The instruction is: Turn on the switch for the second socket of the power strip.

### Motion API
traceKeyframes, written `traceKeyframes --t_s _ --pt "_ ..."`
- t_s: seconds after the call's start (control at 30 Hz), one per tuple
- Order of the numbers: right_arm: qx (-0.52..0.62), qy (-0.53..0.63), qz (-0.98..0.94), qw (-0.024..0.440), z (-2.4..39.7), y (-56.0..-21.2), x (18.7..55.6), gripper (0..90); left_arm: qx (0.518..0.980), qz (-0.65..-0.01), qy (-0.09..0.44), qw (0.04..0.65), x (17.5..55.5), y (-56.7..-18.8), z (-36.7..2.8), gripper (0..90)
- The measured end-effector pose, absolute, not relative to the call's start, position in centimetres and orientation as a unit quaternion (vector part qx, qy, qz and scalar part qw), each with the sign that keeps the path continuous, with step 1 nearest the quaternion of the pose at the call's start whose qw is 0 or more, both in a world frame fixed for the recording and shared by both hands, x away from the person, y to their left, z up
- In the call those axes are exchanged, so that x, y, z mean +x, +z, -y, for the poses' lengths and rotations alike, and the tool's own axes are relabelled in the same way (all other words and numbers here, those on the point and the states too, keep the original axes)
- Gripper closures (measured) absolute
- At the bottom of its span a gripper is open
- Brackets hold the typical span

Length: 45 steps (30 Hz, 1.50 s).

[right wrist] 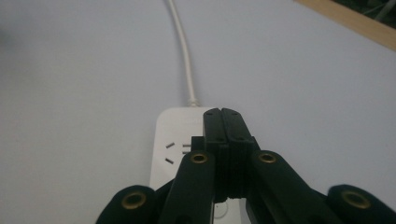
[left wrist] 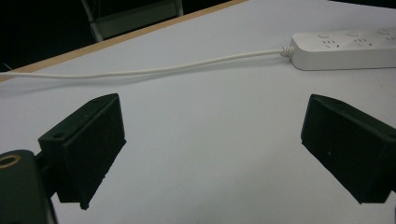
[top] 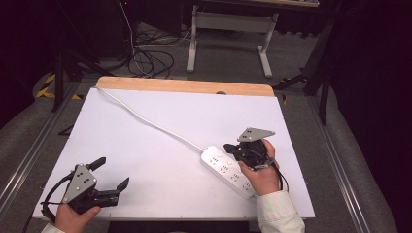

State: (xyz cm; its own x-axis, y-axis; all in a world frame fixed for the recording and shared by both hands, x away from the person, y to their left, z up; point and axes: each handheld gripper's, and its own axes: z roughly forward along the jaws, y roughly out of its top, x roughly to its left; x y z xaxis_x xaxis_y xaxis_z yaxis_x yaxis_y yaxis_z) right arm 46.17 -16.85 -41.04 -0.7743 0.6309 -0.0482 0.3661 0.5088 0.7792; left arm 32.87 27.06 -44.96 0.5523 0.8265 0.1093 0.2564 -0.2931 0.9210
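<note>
A white power strip (top: pixel 224 169) lies on the white table (top: pixel 160 126), right of centre, and its white cable (top: pixel 145 120) runs off to the far left corner. My right gripper (top: pixel 228 147) is over the strip's cable end. In the right gripper view its jaws are pressed together with nothing between them, the right gripper (right wrist: pixel 222 113) tips just above the strip (right wrist: pixel 166 140). My left gripper (top: pixel 112 173) rests near the front left edge, open and empty. The left gripper (left wrist: pixel 212 140) looks toward the strip (left wrist: pixel 345 46) and the cable (left wrist: pixel 163 70).
The table has a wooden strip (top: pixel 184 86) along its far edge. Beyond it on the floor are loose cables (top: pixel 150 60) and the legs of a grey frame (top: pixel 228 29). Metal rails (top: pixel 29 155) run along both sides of the table.
</note>
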Motion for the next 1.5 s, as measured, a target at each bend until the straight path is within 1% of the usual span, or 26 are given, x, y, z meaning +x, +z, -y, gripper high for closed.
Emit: traceKeyframes --t_s 0.27,0.5,1.0,1.5 --pt "0.31 0.338 -0.873 0.167 16.0 -42.1 46.8 90.0 0.744 -0.366 0.3 0.472 32.9 -45.0 -27.0 6.8" --pt "0.321 0.303 -0.886 0.145 16.1 -42.7 47.3 90.0 0.745 -0.368 0.299 0.47 33.0 -45.0 -27.1 6.7" --pt "0.323 0.256 -0.902 0.127 15.8 -43.2 47.3 90.0 0.746 -0.368 0.299 0.468 33.0 -45.1 -27.1 6.8" --pt "0.325 0.236 -0.907 0.125 15.5 -43.4 47.3 90.0 0.745 -0.37 0.297 0.468 33.0 -45.1 -27.1 6.8"
